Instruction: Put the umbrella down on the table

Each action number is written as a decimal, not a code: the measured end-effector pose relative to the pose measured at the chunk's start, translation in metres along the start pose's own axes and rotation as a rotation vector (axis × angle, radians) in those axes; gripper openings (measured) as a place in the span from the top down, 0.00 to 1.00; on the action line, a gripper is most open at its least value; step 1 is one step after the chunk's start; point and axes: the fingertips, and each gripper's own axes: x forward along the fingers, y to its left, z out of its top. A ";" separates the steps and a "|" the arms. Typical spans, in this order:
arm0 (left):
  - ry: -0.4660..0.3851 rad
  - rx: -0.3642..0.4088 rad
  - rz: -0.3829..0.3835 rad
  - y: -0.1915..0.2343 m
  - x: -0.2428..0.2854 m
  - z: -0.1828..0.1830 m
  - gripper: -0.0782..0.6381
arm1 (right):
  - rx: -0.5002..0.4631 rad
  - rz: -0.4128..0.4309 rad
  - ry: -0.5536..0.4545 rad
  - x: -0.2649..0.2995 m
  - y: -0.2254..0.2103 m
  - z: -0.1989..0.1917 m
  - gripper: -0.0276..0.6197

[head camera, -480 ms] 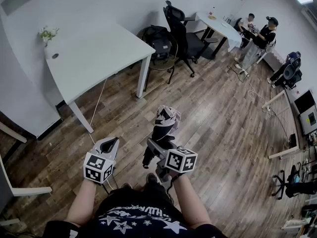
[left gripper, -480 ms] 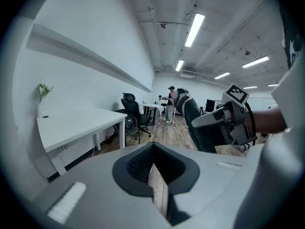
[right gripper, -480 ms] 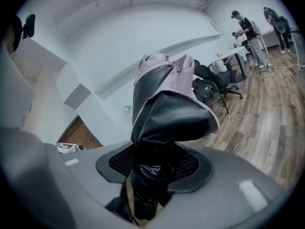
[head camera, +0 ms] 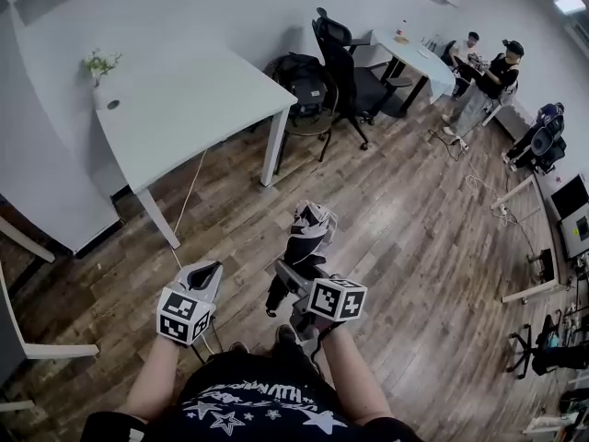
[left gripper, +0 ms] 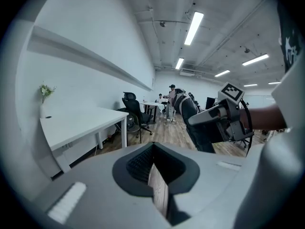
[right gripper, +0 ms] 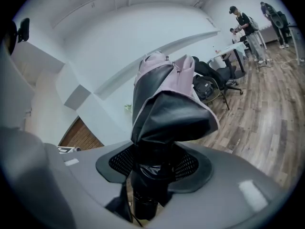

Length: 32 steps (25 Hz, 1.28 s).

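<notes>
The right hand-held gripper (head camera: 294, 279) was clamped on the folded umbrella (head camera: 311, 228), whose long axis was pointed forward, away from the person, above the floor (head camera: 414, 247). The tabletop (head camera: 184, 99) was seen ahead and leftward, well apart, its right front corner nearest. The left hand-held gripper (head camera: 204, 274) was closed on nothing.

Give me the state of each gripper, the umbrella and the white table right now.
Black-and-pink folded umbrella: closed, carried in the air.
Right gripper: shut on the umbrella.
Left gripper: shut, empty.
White rectangular table: no umbrella on it yet.
</notes>
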 end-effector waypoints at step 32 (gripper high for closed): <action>0.007 -0.125 0.202 0.117 0.083 0.029 0.89 | -0.071 0.119 0.172 0.148 -0.051 0.087 0.59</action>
